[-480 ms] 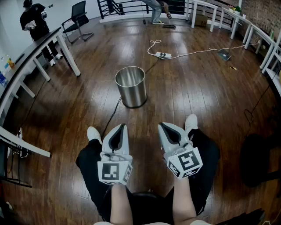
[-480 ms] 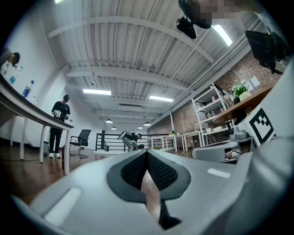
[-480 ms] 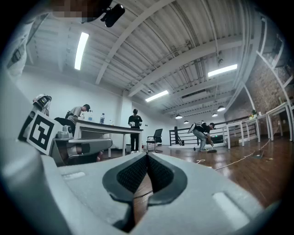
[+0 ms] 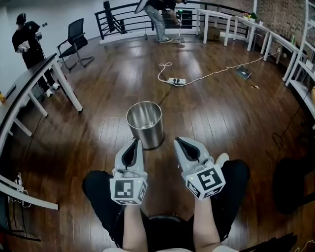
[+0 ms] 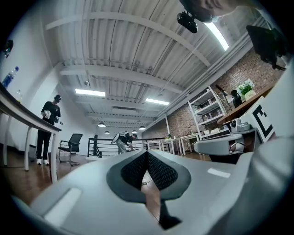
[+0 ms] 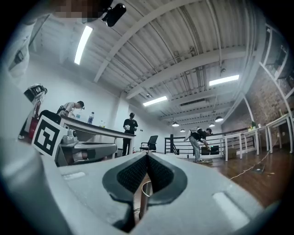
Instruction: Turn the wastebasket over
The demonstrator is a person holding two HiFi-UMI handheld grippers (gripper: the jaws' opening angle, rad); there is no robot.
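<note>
- One wastebasket (image 4: 144, 124): shiny metal and round, standing upright with its open mouth up. It sits on the dark wood floor (image 4: 98, 103), right in front of the person's knees.
- Two grippers, one in each hand, held side by side and pointing forward at about level.
- The left gripper (image 4: 136, 141) has its jaws pinched fully together with nothing between the pads. Its own view (image 5: 147, 153) confirms this: the pads meet and are empty.
- The right gripper (image 4: 178, 141) is the same, jaws closed up tight and holding nothing. In its own view (image 6: 147, 158) a sliver of the wastebasket (image 6: 144, 195) shows through the gap under the pads, out ahead of them.
- From the head view, the basket sits between the two gripper tips and just past them. Can't tell if the left tip touches it, but neither one has hold of it.
- Two marker cubes, one per gripper: left (image 4: 128, 190), right (image 4: 205, 182).
- One white shoe (image 4: 222, 158) peeks out beside the right gripper.
- One white power strip (image 4: 176, 81) lies on the floor well behind the basket. A white cord (image 4: 216, 73) trails off it to the right.
- One black office chair (image 4: 74, 35) is at the far left.
- Two other people are in the head view. One in black (image 4: 27, 42) stands by the long desk (image 4: 29, 93), and one (image 4: 157, 15) is bent over near the railing (image 4: 118, 17).
</note>
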